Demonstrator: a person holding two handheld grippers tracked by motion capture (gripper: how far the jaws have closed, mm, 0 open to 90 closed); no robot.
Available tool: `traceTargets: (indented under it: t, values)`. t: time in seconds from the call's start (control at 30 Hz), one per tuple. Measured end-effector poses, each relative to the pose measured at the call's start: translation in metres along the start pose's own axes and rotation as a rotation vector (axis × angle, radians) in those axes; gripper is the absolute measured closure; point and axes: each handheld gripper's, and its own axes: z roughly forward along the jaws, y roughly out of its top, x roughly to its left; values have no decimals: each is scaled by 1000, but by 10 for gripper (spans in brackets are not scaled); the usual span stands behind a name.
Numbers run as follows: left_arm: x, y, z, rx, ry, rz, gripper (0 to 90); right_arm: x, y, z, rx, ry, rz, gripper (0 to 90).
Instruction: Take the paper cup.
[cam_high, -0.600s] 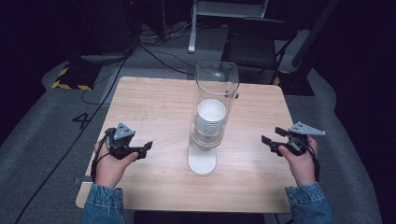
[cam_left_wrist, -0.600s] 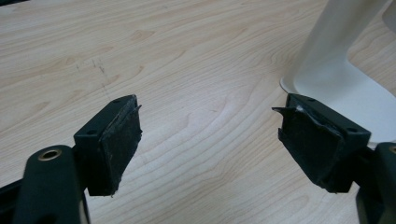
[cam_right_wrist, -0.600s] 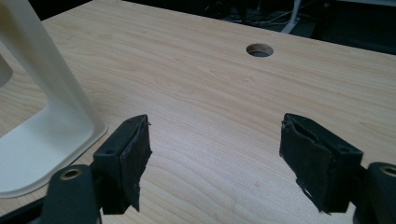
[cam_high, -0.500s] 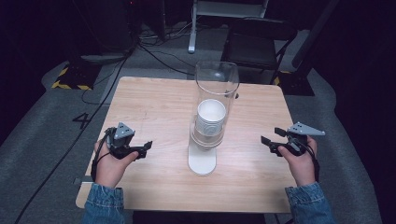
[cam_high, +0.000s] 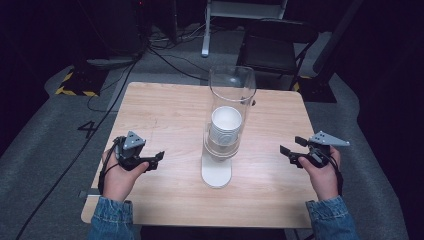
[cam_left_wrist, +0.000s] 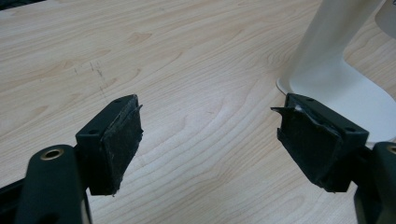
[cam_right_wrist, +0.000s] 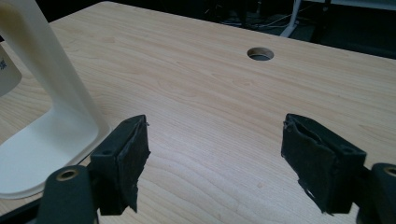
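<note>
A tall clear tube (cam_high: 232, 95) stands on a white stand (cam_high: 216, 172) at the middle of the wooden table (cam_high: 165, 115). Inside the tube sits a stack of white paper cups (cam_high: 226, 129). My left gripper (cam_high: 155, 161) rests at the table's left front, held in a hand, open and empty. My right gripper (cam_high: 289, 150) hovers at the right front, also open and empty. In the left gripper view the stand (cam_left_wrist: 334, 70) rises to the right beyond the open gripper (cam_left_wrist: 210, 140). The right gripper view has the stand (cam_right_wrist: 51, 112) at the left of the gripper (cam_right_wrist: 215, 163).
A round cable hole (cam_right_wrist: 260, 54) is in the tabletop behind the tube. Beyond the table stand a black chair (cam_high: 277, 45) and a white frame leg (cam_high: 206, 30), with cables on the grey floor. Yellow-black tape (cam_high: 75, 85) marks the floor at left.
</note>
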Motion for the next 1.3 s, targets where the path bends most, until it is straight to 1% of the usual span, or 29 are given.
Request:
traceTargets:
  t: [0.2,0.27,0.43,0.63,0.73,0.8,0.83,0.9,0.93,1.0,1.03,1.07,1.1,1.3]
  values:
    - [-1,1,1,2,-11,1,211,0,0,-1,-3,8,6,239]
    - [-2,1,1,3,-18,-2,203,2,0,0,-4,11,8,239]
    - [-2,1,1,7,-27,5,194,12,1,3,-9,43,5,239]
    - [-3,1,1,10,-28,10,192,32,6,8,-24,106,-7,230]
    - [-3,1,1,13,-32,13,190,42,9,11,-24,137,-31,220]
    - [-3,1,1,13,-31,14,189,48,11,12,-26,157,-37,218]
    - [-3,1,1,13,-32,14,189,51,12,13,-26,175,-40,218]
    - [-4,1,1,15,-30,14,188,54,14,14,-29,203,-35,215]
    - [-3,1,1,21,-29,25,189,57,15,14,-32,213,-31,215]
    - [-5,0,1,22,-33,22,188,61,16,16,-34,230,-37,211]
    - [-5,0,1,22,-34,22,187,64,17,17,-35,246,-41,207]
    - [-5,1,1,21,-33,32,186,67,18,19,-34,259,-43,204]
    - [-5,1,1,21,-36,28,186,71,19,21,-35,270,-44,203]
    - [-6,0,1,23,-41,26,186,87,20,32,-30,315,-61,182]
